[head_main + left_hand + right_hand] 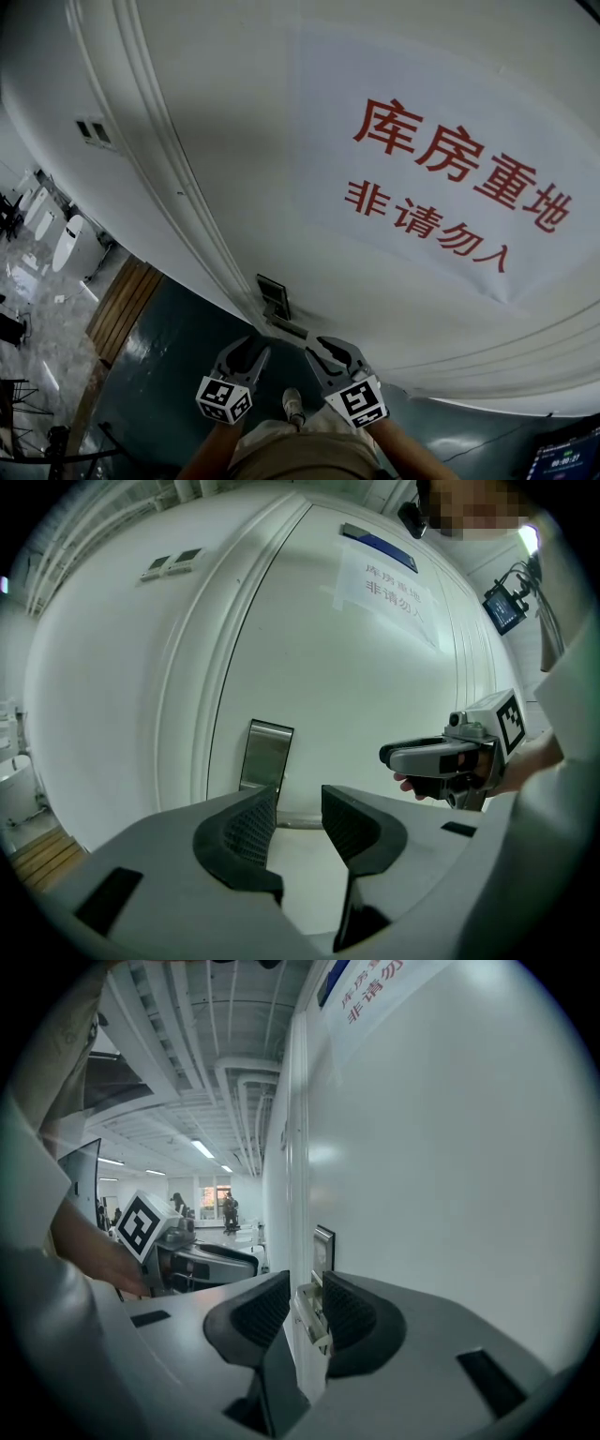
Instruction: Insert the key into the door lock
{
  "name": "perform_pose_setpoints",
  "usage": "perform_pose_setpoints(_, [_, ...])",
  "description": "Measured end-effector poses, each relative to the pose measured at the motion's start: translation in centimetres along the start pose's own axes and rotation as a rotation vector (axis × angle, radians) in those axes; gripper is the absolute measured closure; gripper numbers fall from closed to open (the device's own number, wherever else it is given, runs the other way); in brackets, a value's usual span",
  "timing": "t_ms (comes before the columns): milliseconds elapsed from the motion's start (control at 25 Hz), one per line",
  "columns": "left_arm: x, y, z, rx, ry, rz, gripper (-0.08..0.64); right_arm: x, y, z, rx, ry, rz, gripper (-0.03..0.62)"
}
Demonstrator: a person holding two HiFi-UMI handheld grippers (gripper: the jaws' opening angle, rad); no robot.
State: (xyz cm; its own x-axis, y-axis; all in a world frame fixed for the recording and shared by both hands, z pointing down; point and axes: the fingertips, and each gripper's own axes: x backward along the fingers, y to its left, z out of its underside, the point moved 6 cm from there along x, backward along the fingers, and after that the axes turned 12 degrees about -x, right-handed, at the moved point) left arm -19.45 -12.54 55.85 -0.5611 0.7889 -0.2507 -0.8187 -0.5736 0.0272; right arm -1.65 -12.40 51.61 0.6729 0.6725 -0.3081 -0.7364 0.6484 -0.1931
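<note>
A white door (281,159) carries a steel lock plate (273,293) with a lever handle (287,329) under it. My left gripper (247,349) and right gripper (325,349) hover just below the handle, both open. In the left gripper view the jaws (300,803) are apart and empty, with the lock plate (265,754) straight ahead. From the right gripper (305,1296) I look along the door: the handle's end (310,1314) shows in the gap between the pads, and the lock plate (323,1246) lies beyond. I see no key in any view.
A paper sign with red characters (450,178) is stuck on the door. Wall switches (94,131) sit left of the door frame. Dark green floor (169,375) lies below, with white chairs (70,239) at far left. A small screen (567,459) glows at bottom right.
</note>
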Motion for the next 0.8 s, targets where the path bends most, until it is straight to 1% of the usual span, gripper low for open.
perform_pose_setpoints(120, [0.2, -1.4, -0.2, 0.010, 0.000, -0.036, 0.414, 1.2, -0.4, 0.0, 0.011, 0.001, -0.033, 0.494])
perform_pose_setpoints(280, [1.1, -4.0, -1.1, 0.058, -0.014, -0.088, 0.414, 3.1, -1.0, -0.1, 0.036, 0.012, -0.078, 0.494])
perform_pose_setpoints(440, [1.9, -6.7, -1.8, 0.073, -0.032, -0.127, 0.414, 5.1, -1.5, -0.6, 0.056, 0.000, -0.116, 0.494])
perform_pose_setpoints(600, [2.7, -9.6, -1.7, 0.093, -0.054, -0.165, 0.414, 7.6, -1.9, -0.4, 0.071, -0.010, -0.147, 0.494])
perform_pose_setpoints(800, [4.2, -14.3, -0.8, 0.092, -0.051, -0.205, 0.414, 11.1, -2.3, 0.8, 0.078, 0.001, -0.180, 0.494])
